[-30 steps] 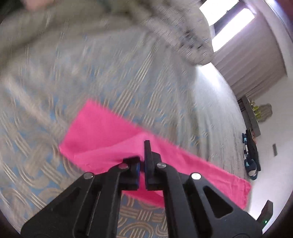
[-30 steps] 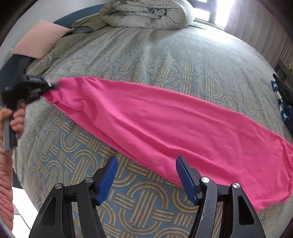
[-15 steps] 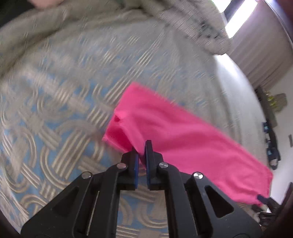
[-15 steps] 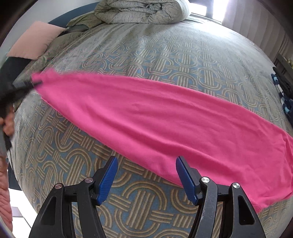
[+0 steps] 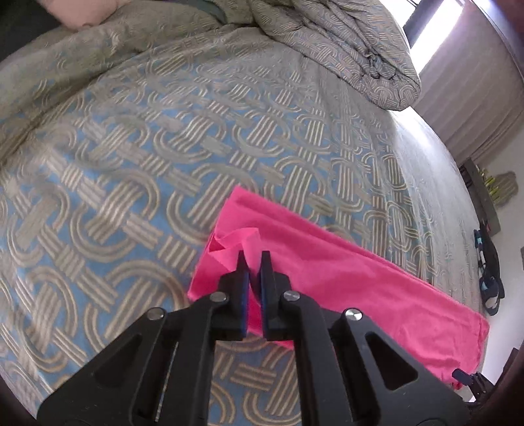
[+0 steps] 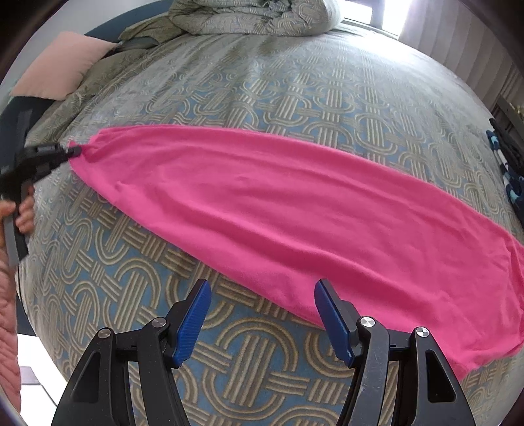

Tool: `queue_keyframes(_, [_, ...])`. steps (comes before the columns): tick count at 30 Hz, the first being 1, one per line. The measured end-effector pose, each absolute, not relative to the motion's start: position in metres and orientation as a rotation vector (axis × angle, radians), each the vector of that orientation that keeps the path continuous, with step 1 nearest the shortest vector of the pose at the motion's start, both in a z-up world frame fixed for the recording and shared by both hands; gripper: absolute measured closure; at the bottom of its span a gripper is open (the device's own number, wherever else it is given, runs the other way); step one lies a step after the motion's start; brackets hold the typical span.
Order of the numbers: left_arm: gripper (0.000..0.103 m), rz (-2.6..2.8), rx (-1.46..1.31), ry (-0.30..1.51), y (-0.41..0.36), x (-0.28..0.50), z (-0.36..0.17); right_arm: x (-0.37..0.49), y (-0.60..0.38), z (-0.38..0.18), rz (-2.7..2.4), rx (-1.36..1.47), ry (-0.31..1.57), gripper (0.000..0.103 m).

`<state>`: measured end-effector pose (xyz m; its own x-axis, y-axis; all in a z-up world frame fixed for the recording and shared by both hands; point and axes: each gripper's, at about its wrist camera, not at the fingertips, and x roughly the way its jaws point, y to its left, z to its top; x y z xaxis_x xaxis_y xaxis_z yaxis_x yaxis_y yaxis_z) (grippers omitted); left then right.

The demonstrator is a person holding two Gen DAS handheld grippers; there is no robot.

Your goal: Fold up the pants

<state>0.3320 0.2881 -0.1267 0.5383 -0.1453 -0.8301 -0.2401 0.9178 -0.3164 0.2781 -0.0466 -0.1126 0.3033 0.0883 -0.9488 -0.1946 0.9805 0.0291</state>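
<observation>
The pink pants (image 6: pixel 278 209) lie folded lengthwise in a long strip across the patterned bedspread (image 6: pixel 294 85). My left gripper (image 5: pixel 252 262) is shut on the end of the pants (image 5: pixel 344 281), where the cloth bunches between the pads. It also shows in the right wrist view (image 6: pixel 70 151) at the far left, holding that end just above the bed. My right gripper (image 6: pixel 262 295) is open and empty, above the bed just short of the near edge of the strip's middle.
A rolled duvet (image 6: pixel 255 16) lies at the far end of the bed. A pink pillow (image 6: pixel 62 65) sits at the far left. Dark and blue items (image 6: pixel 509 157) lie at the right edge. Curtains (image 5: pixel 475 98) hang by the window.
My left gripper pulled the pants' end outward to the left and the strip stretched out straighter and flatter on the bed. My right gripper stayed open and hardly moved.
</observation>
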Motion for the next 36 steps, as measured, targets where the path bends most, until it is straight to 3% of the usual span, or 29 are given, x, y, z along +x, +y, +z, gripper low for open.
queue_keyframes(6, [0.097, 0.02, -0.414, 0.765, 0.296, 0.307, -0.081, 0.278, -0.051, -0.111, 0.18, -0.1, 1.239, 0.036])
queue_keyframes(12, [0.097, 0.137, -0.407, 1.042, 0.319, 0.323, -0.159, 0.28, -0.056, -0.118, 0.176, -0.056, 1.259, 0.036])
queue_keyframes(16, [0.096, 0.141, -0.469, 1.0, 0.326, 0.312, -0.16, 0.278, -0.054, -0.12, 0.187, -0.085, 1.264, 0.036])
queue_keyframes(17, [0.095, 0.138, -0.482, 1.002, 0.328, 0.311, -0.158, 0.278, -0.054, -0.12, 0.189, -0.087, 1.265, 0.036])
queue_keyframes(18, [0.085, 0.139, -0.484, 1.006, 0.328, 0.308, -0.158, 0.279, -0.054, -0.12, 0.188, -0.088, 1.265, 0.036])
queue_keyframes(19, [0.067, 0.141, -0.483, 1.008, 0.328, 0.306, -0.156, 0.278, -0.053, -0.119, 0.187, -0.086, 1.263, 0.036])
queue_keyframes(21, [0.044, 0.151, -0.473, 0.999, 0.324, 0.301, -0.151, 0.28, -0.053, -0.118, 0.188, -0.077, 1.261, 0.036])
queue_keyframes(36, [0.042, 0.16, -0.283, 1.028, 0.282, 0.322, -0.157, 0.283, -0.05, -0.124, 0.192, -0.063, 1.289, 0.036])
